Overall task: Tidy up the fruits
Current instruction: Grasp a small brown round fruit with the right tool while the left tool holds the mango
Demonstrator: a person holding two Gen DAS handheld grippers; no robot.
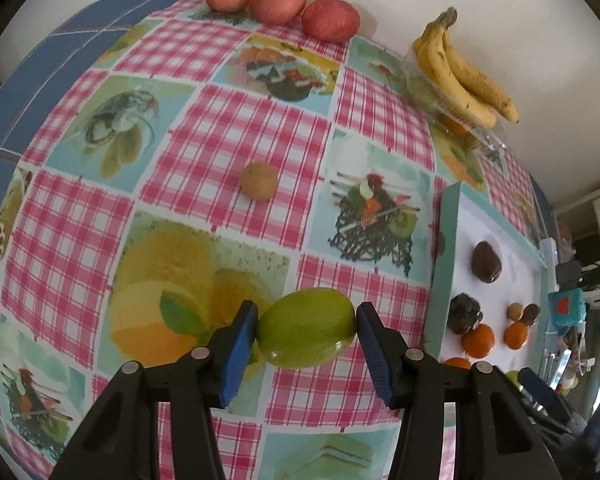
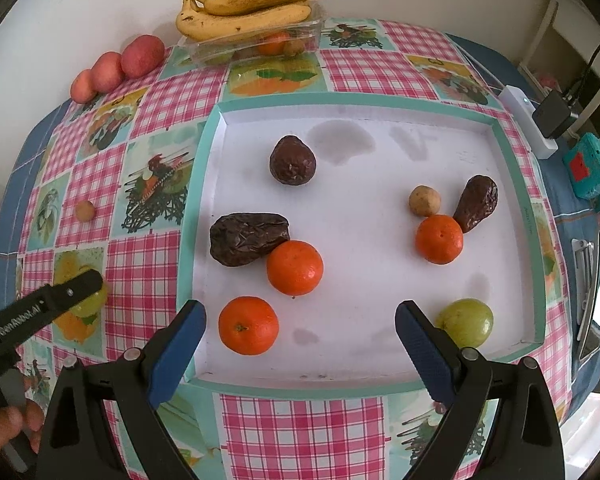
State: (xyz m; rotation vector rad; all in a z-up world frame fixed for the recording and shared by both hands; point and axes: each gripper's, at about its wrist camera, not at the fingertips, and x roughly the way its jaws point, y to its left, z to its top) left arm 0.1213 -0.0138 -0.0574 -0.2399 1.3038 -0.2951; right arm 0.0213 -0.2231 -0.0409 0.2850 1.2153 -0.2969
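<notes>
I see a pink checked tablecloth (image 1: 236, 128) against a white wall (image 2: 80, 8). My left gripper (image 1: 306, 330) squeezes a green fruit (image 1: 306, 328) on the cloth. Right of it, my right gripper (image 2: 300, 332) hangs wide apart over the white tray (image 2: 380, 168).

Two wrist fisheyes, both pitched steeply down at the table

The left view sits close over the checked tablecloth (image 1: 236, 128), with the tray (image 1: 446, 264) at 3 o'clock. The right view sits close over that tray (image 2: 204, 168). Both share the bananas (image 1: 464, 76) and red apples (image 2: 118, 66) at 12 o'clock.
</notes>
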